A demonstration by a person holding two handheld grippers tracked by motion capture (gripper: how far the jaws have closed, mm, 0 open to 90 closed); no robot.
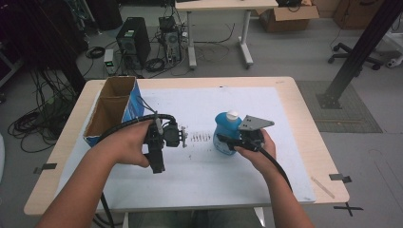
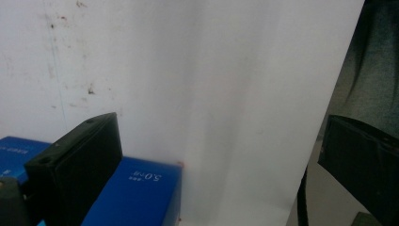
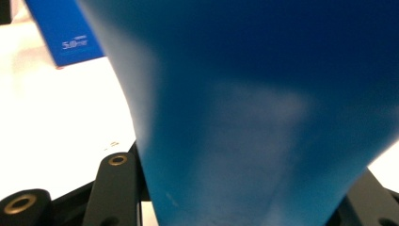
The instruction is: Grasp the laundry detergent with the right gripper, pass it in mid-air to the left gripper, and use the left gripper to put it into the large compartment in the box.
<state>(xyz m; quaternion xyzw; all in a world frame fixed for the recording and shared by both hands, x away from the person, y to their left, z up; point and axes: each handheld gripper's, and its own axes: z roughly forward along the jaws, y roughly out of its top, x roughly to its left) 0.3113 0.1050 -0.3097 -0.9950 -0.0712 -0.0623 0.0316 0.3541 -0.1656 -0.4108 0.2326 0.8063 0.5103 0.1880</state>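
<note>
Blue bottle point(image 1: 226, 133) with white cap stands upright mid-table on the white sheet point(image 1: 247, 185), right of centre. Right gripper point(image 1: 227, 141) is clamped on its lower body, jaws on either side of it in the right gripper view. Left gripper point(image 1: 183, 135) holds nothing, jaws apart, pointing toward the blue cardboard box point(image 1: 114, 109) at far left. Risk: grip sits low, so a quick lift may tip the top-heavy bottle or let smooth plastic slip

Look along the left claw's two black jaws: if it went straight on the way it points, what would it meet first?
Most likely the blue cardboard box, whose corner lies just ahead between the jaws of the left claw. Beyond it is the white table cover. Depth is hard to judge, so it might slip past the corner.
</note>
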